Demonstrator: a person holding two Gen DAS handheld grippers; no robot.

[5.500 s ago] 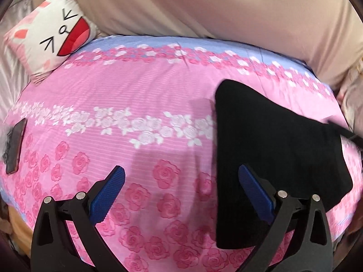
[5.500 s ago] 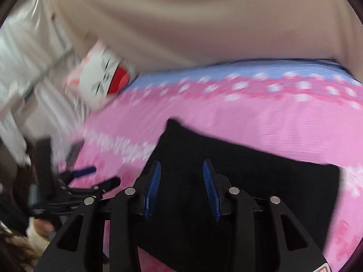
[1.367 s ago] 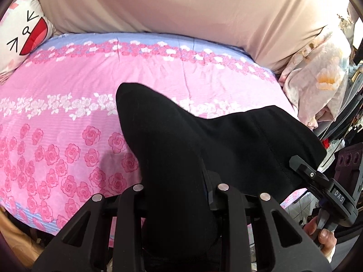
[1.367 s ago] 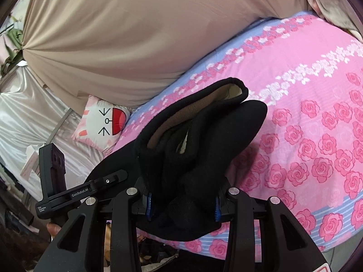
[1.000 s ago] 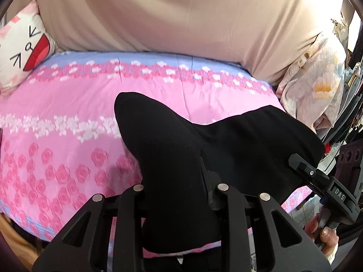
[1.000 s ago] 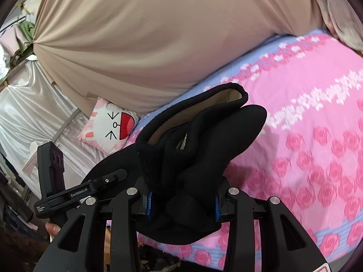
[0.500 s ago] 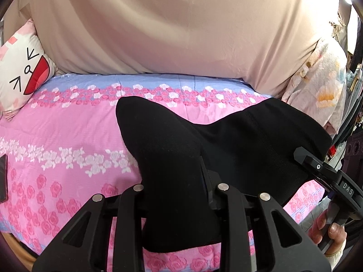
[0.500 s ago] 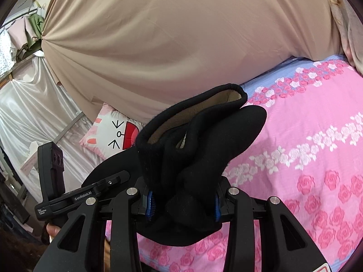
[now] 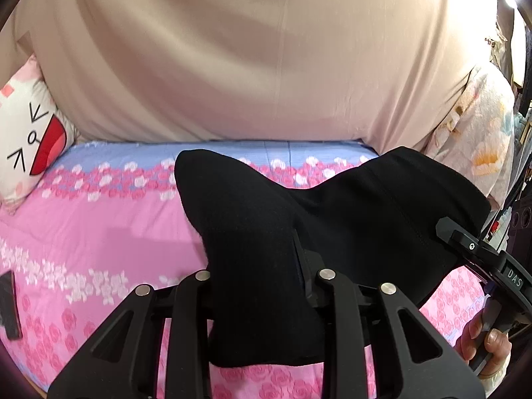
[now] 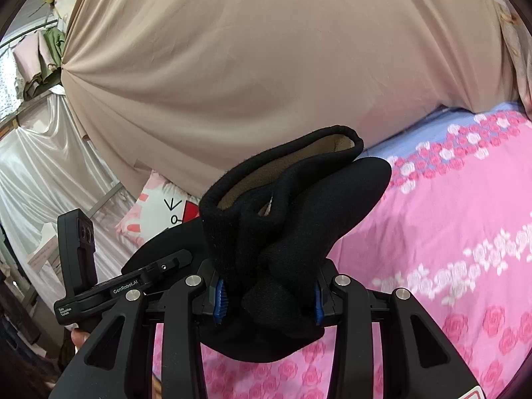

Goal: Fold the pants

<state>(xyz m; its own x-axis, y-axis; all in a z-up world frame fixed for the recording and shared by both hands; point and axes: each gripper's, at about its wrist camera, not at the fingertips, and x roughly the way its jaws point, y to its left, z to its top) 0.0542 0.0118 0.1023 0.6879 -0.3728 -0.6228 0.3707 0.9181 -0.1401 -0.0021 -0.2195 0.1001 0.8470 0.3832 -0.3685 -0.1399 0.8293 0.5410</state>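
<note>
Carrying the black pants (image 9: pixel 349 219) above the floral bedsheet (image 9: pixel 99 232) — left gripper (image 9: pixel 262 279) and right gripper (image 10: pixel 269 296) both clamped on bunched fabric — next needs lowering and laying flat.

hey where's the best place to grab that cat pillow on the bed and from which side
Probably the cat pillow's free corner nearest the bedsheet, coming in from the bed side. It leans against the beige curtain, so its back is blocked, and a soft corner pinches easily. Both grippers are full of pants now.
</note>
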